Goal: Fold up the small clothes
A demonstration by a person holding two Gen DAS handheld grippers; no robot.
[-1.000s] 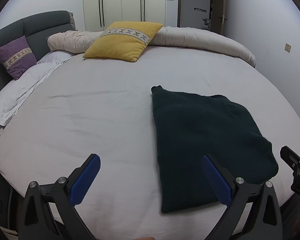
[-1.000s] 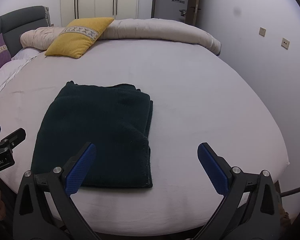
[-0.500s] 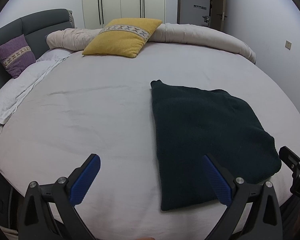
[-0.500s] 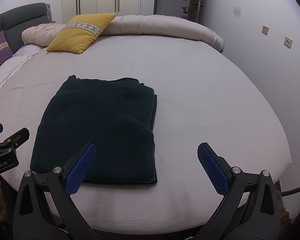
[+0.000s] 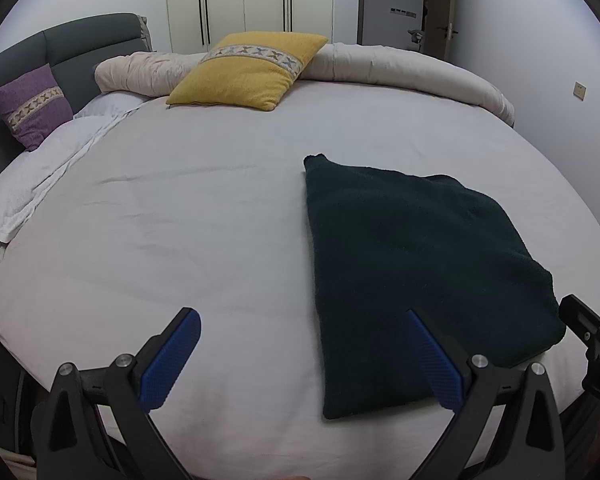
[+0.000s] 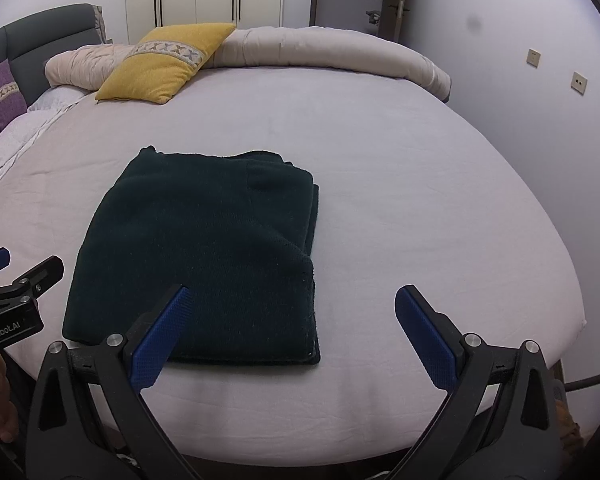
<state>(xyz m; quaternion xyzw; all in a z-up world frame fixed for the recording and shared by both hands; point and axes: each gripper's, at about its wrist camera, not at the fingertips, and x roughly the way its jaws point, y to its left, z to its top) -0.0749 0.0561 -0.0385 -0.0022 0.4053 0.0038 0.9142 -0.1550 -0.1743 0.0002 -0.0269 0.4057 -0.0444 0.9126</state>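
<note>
A dark green garment (image 5: 416,264) (image 6: 204,248) lies folded into a flat rectangle on the pale bed sheet (image 5: 180,216) (image 6: 420,200), near the bed's front edge. My left gripper (image 5: 300,330) stands open above the front edge, its right fingertip over the garment's near left corner. My right gripper (image 6: 292,308) is open too, its left fingertip over the garment's near edge and its right one over bare sheet. Nothing is held in either. Each view shows part of the other gripper at its side.
A yellow cushion (image 5: 248,70) (image 6: 164,68) and a rolled beige duvet (image 5: 400,70) (image 6: 320,52) lie at the back of the bed. A purple cushion (image 5: 30,106) leans on the grey headboard (image 5: 76,40) at left. A wall (image 6: 540,80) stands to the right.
Both grippers have moved slightly forward and up, so the garment sits a little lower and nearer in both views. The garment itself has not moved. Both stay open.
</note>
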